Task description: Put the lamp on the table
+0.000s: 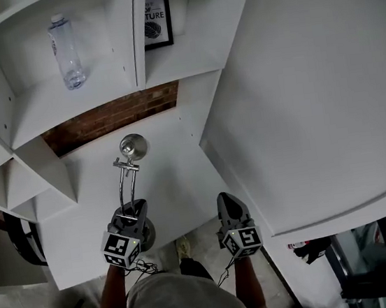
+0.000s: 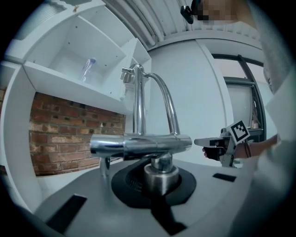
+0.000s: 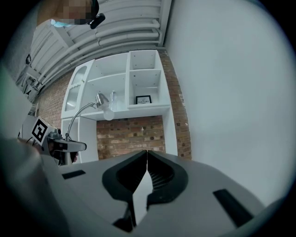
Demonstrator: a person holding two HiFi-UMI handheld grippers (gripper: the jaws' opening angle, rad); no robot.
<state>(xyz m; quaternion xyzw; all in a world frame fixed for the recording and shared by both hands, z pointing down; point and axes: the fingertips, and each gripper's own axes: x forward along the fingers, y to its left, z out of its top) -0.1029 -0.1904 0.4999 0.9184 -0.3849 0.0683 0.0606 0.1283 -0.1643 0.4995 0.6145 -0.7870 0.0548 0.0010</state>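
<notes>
- The lamp (image 1: 128, 183) stands upright at the near edge of the white counter (image 1: 175, 180), its chrome head toward the brick wall (image 1: 107, 119).
- The left gripper (image 1: 133, 210) has its jaws clamped on the lamp's short chrome post just above the base.
- Only the left gripper view shows that post seated between the jaws; the head view hides it under the gripper.
- The right gripper (image 1: 226, 205) is beside the lamp and apart from it, jaws together with nothing between them.
- A framed print (image 1: 155, 19) on the shelf shows the letters "TURE"; a clear bottle (image 1: 67, 52) stands in the next compartment.
</notes>
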